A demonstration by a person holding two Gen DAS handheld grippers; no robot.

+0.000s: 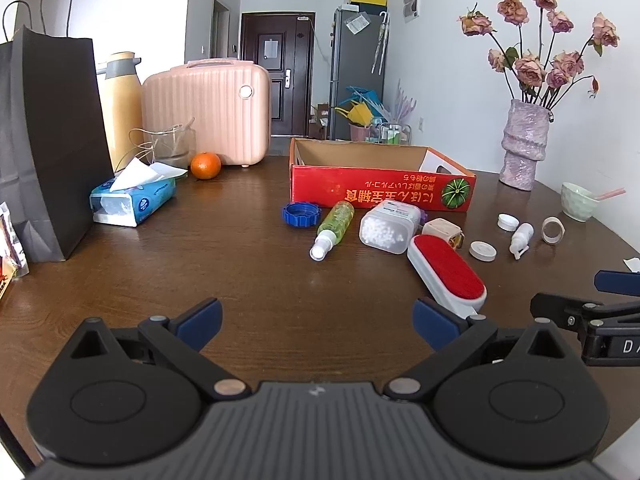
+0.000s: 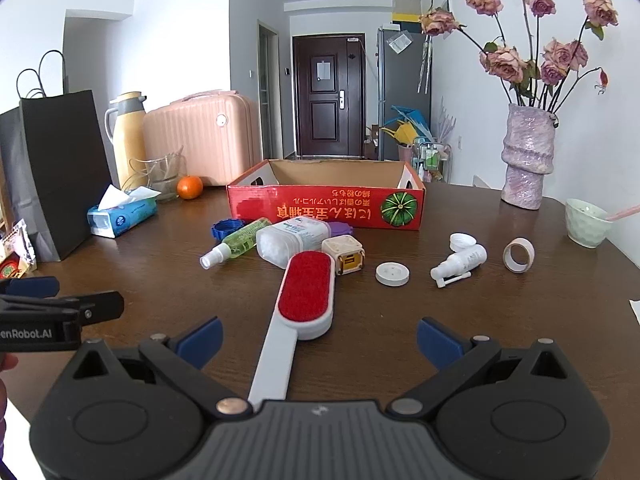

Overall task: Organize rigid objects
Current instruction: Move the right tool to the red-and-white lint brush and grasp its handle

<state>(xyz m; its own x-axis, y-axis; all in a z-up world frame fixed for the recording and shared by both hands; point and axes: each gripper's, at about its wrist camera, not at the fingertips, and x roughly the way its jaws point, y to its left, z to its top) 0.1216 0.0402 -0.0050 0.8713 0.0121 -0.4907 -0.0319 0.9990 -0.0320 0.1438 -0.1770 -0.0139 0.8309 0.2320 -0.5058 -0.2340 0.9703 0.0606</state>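
Open tabletop on my left, clutter crowding my right

Bare table is lying open ahead of my left gripper, while the lint brush (handle running between my right gripper's spread fingers) and the bottles are blocking the way to the red box.

Lying scattered before an open, empty red box: blue cap flat at left; green spray bottle on its side, white nozzle pointing near-left; clear jar of white beads on its side, touching the bottle; small cream cube just beside the jar; red-faced white lint brush lying face up, handle reaching nearward; white round lid lying flat; white spray bottle tipped over, its white cap just behind; tape ring standing on edge, farthest right.
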